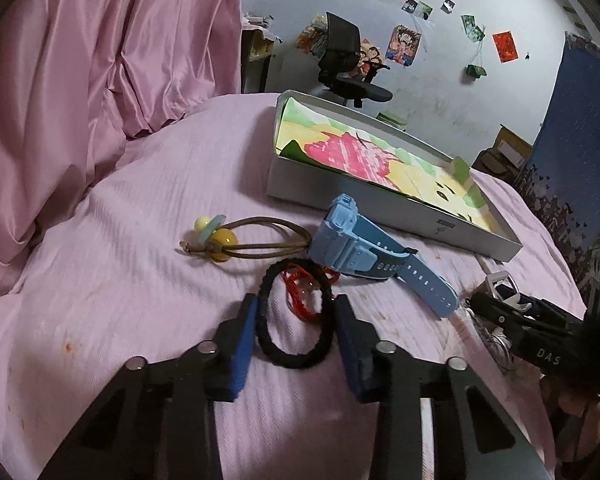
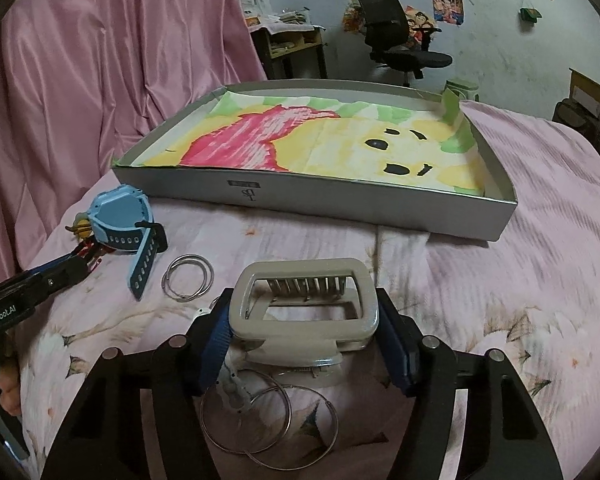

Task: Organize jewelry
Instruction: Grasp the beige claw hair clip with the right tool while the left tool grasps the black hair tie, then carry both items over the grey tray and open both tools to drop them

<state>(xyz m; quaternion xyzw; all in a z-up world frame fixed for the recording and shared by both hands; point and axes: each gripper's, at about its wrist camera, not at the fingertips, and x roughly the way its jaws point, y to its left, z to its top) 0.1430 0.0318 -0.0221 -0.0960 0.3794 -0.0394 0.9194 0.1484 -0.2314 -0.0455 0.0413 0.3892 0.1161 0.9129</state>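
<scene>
Two grippers worked over the pink bed (image 1: 112, 272). The left gripper (image 1: 296, 304) stood open, its blue fingers on either side of a black braided bracelet (image 1: 296, 320) lying flat, not pinching it. A red cord bracelet (image 1: 300, 292) lay partly under that loop, a blue watch (image 1: 364, 248) just beyond, and a brown cord with yellow beads (image 1: 236, 240) to the left. The right gripper (image 2: 304, 312) was closed on a beige hair claw clip (image 2: 304, 312), held above large silver hoops (image 2: 268, 428). Smaller rings (image 2: 188, 278) lay near the watch. Behind sat the open grey box (image 2: 340, 204) lined with a coloured drawing.
</scene>
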